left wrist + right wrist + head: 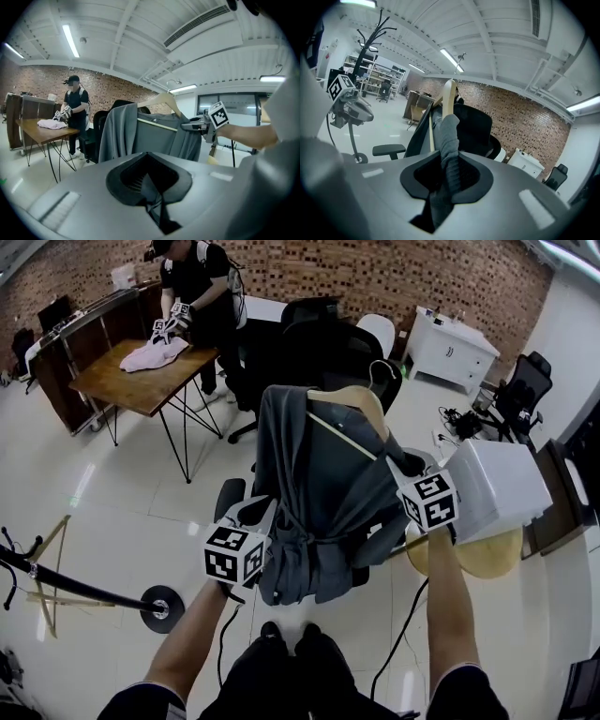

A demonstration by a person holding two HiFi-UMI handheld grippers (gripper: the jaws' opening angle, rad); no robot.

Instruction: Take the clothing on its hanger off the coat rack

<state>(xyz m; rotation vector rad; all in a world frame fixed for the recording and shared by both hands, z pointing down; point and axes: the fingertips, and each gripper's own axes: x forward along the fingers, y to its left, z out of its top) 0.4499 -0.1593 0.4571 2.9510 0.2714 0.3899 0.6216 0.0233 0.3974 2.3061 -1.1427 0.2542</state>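
Observation:
A grey garment (319,512) hangs on a wooden hanger (352,399), held up in the air in front of me. My right gripper (401,465) is shut on the garment's right shoulder at the hanger's end; in the right gripper view the grey fabric (447,136) runs straight into the jaws (450,173). My left gripper (255,519) sits by the garment's lower left edge. In its own view its jaws (150,187) look shut, with no cloth showing between them and the garment (150,138) a little ahead. The black coat rack (75,589) stands apart at the lower left.
A black office chair (319,343) stands right behind the garment. A white box (497,484) rests on a round wooden stool (478,554) at the right. Farther back a person handles pink cloth at a wooden table (141,381). A white cabinet (450,348) stands by the brick wall.

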